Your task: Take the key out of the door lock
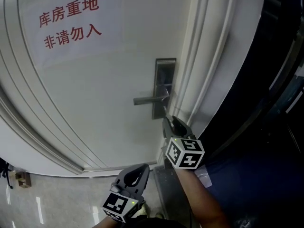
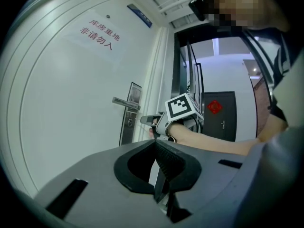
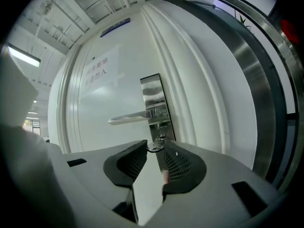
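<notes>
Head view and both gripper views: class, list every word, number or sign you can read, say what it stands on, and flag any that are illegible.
"库房重地": upper line, red print, on the paper sign stuck to the white door.
"非请勿入": lower line of the same sign.
Blue plate above the door: too small to read.
Red ornament on the far dark door: too blurred to read.

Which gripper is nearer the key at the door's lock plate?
Right. The right gripper grips the key between its jaw tips, just below the lever handle. The left gripper hangs lower, back from the door, with its jaws shut.
</notes>
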Demonstrator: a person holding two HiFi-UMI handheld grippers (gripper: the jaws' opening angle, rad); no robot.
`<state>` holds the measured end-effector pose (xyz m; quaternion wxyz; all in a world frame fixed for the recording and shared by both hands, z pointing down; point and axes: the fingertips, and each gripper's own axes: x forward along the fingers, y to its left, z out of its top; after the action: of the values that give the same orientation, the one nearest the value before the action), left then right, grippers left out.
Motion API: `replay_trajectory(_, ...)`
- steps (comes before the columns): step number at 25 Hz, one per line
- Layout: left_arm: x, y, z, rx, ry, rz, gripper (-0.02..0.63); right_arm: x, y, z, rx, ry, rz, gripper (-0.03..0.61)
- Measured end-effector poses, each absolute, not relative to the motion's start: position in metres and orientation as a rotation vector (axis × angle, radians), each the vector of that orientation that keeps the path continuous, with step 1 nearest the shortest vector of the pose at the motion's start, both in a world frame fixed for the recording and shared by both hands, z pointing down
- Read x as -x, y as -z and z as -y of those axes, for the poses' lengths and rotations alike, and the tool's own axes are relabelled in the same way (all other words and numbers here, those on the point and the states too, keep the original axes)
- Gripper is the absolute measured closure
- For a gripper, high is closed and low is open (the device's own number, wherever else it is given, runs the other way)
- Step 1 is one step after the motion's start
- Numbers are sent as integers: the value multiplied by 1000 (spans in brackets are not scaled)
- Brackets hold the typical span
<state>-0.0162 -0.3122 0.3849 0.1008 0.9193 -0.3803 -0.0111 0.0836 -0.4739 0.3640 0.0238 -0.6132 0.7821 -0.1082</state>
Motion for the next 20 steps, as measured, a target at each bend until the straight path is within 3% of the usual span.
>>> replay_trajectory(20,-13,-367,270,-2769,56,1142,609,-94,-359,384,1829,332,-2472,465)
